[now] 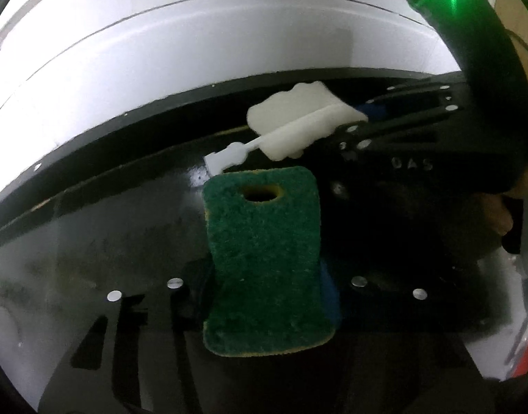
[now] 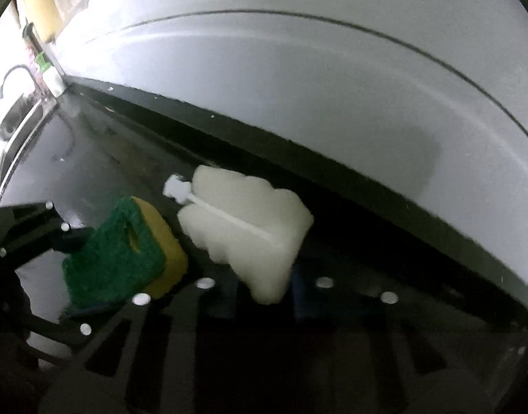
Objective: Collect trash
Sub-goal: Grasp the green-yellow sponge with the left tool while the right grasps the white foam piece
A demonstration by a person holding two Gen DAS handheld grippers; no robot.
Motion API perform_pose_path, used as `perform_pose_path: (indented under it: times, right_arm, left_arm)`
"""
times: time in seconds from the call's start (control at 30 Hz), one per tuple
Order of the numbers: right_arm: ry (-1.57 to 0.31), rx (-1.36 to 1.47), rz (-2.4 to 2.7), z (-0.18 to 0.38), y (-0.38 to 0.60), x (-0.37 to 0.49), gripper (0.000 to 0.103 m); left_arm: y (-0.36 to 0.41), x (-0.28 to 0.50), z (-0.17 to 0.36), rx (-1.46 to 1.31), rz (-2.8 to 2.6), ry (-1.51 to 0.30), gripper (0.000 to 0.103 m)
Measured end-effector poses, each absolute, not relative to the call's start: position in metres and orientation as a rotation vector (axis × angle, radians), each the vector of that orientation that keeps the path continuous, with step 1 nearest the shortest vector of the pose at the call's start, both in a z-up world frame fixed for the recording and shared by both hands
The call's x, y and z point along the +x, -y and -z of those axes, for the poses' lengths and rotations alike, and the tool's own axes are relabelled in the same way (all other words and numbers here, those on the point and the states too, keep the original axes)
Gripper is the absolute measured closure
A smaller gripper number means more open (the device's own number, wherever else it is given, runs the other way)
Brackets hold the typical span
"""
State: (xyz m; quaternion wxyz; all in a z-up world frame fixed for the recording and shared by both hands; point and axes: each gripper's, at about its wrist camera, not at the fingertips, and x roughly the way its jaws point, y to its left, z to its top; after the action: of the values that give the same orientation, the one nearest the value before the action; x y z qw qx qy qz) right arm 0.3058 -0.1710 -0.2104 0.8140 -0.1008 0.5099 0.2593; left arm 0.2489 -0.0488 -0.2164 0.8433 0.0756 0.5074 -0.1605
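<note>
My left tongs (image 1: 264,296) pinch the green-and-yellow scouring sponge (image 1: 264,258) by its lower end, so it stands upright between the fingers, its green face toward the camera and the oval hole near its top. From the right wrist view the same sponge (image 2: 115,258) hangs tilted at the left, yellow foam showing along its edge. My right tongs (image 2: 264,293) are pressed together on the white foam piece (image 2: 246,234), which has a thin white plastic stem (image 2: 176,186) sticking out; in the left view that foam (image 1: 298,120) sits just beyond the sponge's top, stem nearly touching it. Both are held just above the glossy black counter (image 1: 108,234). A white wall (image 2: 298,86) rises close behind. Far off at the left stand a sink (image 2: 19,117) and curved tap (image 2: 15,72).
</note>
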Motion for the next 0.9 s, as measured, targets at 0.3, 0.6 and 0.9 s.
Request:
perform_pose_path:
  times: [0.3, 0.6, 0.9]
  right_arm:
    - [-1.048, -0.116, -0.465, 0.157, 0.201, 0.242, 0.084]
    - [-1.019, -0.054, -0.444, 0.123, 0.224, 0.136, 0.084]
    - [-1.036, -0.045, -0.438, 0.118, 0.228, 0.068, 0.084]
  left_arm:
    - [0.037, 0.189, 0.166, 0.139, 0.296, -1.037, 0.056]
    - [0.026, 0.102, 0.133, 0.105, 0.220, -1.014, 0.056]
    - [0.019, 0.041, 0.130, 0.087, 0.186, -1.016, 0.056]
